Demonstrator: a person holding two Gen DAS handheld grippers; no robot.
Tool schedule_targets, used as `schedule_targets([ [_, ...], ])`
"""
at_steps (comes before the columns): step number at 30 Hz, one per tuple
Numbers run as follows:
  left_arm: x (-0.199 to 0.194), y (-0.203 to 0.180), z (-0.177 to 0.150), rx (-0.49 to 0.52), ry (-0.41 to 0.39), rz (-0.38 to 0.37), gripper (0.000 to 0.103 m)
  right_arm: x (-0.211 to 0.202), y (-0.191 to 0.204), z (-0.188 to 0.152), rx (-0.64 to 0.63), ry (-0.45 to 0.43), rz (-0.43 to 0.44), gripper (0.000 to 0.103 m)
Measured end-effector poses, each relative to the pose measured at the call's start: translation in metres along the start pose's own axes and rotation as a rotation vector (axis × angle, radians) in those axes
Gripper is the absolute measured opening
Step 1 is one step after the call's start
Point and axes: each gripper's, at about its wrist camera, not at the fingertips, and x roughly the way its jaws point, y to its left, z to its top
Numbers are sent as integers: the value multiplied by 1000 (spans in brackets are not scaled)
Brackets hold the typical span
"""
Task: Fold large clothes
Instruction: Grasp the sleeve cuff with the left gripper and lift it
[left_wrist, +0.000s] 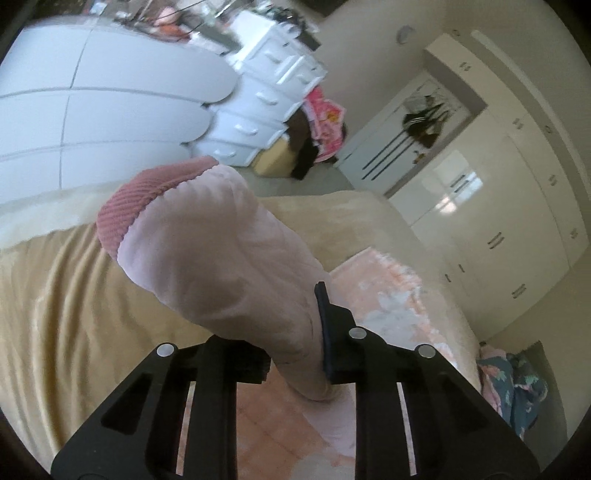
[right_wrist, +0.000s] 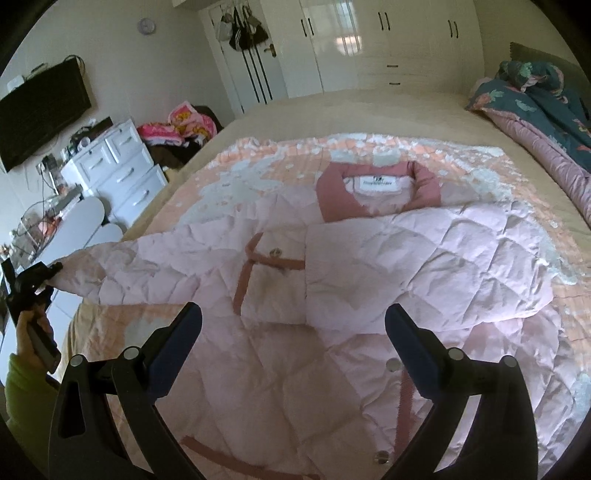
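Left view: the left gripper is clamped on one pink sleeve, lifted above the bed.

Right view: the right gripper gapes, empty, over one pink jacket spread on the bed; one collar, three snaps visible.

White neck label inside the collar of the pink jacket: dark printed line and small logo, too blurred to read. No other text seen.

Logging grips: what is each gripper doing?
Left gripper: shut on the pale pink quilted jacket's sleeve.
Right gripper: open, holding nothing.
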Motion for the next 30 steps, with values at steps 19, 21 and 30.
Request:
schedule_targets([
  [19,-65,-89,-13,178,-42,-128,12,-55,-12,0,38,-89,44,99],
  [21,-71,-97,-16,192,-42,-142,12,-61,-16,-1,46,-95,45,99],
  [30,-88,-127,-30,250,-41,-181,12,-85,-31,-5,72,-131,51,99],
])
